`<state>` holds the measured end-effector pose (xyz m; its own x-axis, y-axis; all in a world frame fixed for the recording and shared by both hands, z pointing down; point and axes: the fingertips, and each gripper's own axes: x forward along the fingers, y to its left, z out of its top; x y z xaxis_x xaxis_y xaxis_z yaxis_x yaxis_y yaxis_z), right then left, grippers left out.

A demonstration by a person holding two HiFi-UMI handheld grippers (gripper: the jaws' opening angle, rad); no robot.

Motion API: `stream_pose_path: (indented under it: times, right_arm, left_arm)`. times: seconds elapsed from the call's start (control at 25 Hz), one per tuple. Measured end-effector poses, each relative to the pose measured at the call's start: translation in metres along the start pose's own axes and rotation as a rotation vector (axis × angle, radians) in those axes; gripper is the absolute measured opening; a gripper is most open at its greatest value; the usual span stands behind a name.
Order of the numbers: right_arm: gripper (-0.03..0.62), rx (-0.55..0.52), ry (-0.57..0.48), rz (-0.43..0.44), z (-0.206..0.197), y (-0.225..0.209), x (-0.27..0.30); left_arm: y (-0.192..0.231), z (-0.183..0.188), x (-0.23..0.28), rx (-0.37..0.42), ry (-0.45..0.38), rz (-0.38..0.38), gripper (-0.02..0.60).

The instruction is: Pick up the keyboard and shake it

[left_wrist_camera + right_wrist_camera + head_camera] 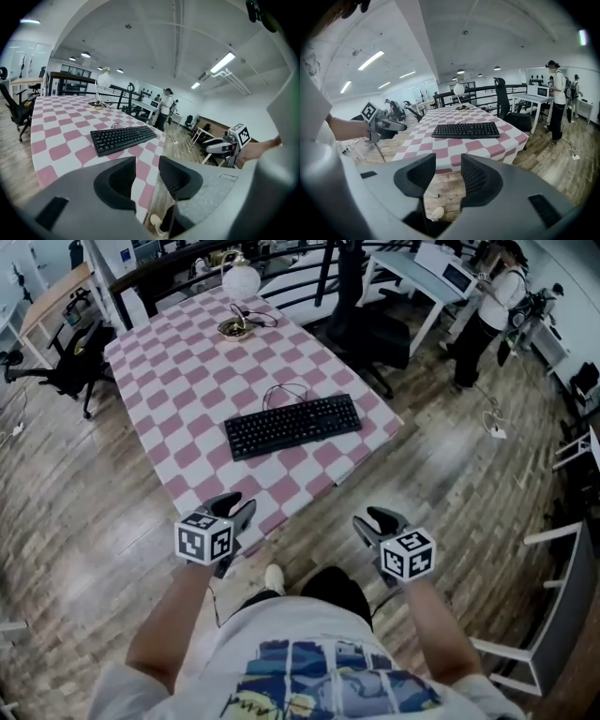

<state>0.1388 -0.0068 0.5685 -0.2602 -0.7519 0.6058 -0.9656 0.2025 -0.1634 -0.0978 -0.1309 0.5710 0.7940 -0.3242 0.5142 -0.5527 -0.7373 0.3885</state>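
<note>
Two grippers are held short of the table's [165, 371] near edge, the left gripper [236, 509] and the right gripper [373, 522], each with jaws spread and nothing between them. The keyboard [292, 426] lies close along that near edge, toward the right corner. For a sound lift, both short ends are best taken at once and pinched firmly before any shaking. Its cable [282, 390], looped toward the table's middle, may drag. A lamp [241, 280] stands at the far edge; a chair [377, 331] is parked beside the right edge.
</note>
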Motion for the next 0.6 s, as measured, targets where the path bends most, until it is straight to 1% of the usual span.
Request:
stream_pose_path:
  times: [0.16,0.24,0.32,0.44,0.6]
  right_arm:
    - [0.175,-0.002,0.024,0.024,0.022,-0.047,0.036]
    - [0.179,0.002,0.044,0.036,0.034,-0.077,0.053]
    - [0.184,-0.001,0.069,0.053,0.050,-0.109,0.071]
    - [0.190,0.001,0.108,0.102,0.073,-0.150,0.106]
    - [0.206,0.016,0.173,0.185,0.083,-0.195,0.164]
  left_arm:
    - [0.036,0.012,0.026,-0.037,0.013,0.052,0.155]
    - [0.050,0.021,0.040,-0.046,0.030,0.083,0.163]
    - [0.061,0.033,0.052,-0.071,0.034,0.116,0.169]
    - [0.085,0.042,0.070,-0.112,0.050,0.187,0.183]
    - [0.121,0.040,0.091,-0.199,0.059,0.274,0.193]
